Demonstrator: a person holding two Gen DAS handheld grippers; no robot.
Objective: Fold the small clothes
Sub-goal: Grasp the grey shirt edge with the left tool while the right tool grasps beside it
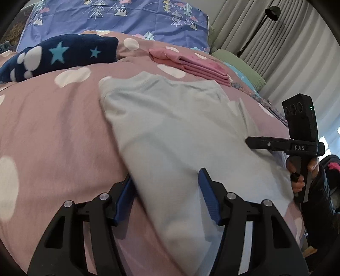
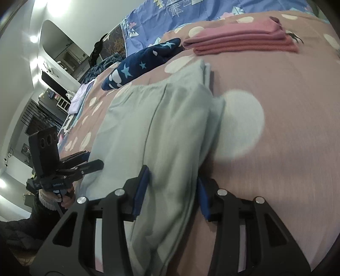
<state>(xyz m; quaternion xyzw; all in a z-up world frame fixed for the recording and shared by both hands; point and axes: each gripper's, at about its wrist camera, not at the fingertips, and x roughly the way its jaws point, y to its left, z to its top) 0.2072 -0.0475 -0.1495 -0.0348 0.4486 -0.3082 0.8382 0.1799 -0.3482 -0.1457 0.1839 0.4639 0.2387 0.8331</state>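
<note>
A pale mint garment lies partly folded on the pink dotted bedspread. My left gripper straddles its near left corner. One blue pad sits at the cloth's edge and the other rests on top, with a wide gap between them, so it is open. In the right wrist view a raised fold of the same garment fills the gap of my right gripper, and both pads press on it. From the left wrist view the right gripper lies at the garment's right edge. The left gripper shows at the far left.
A folded pink stack and a navy star-print fleece item lie farther up the bed. A blue tree-print cover sits behind them. A green pillow, grey curtains and a black floor lamp stand to the right.
</note>
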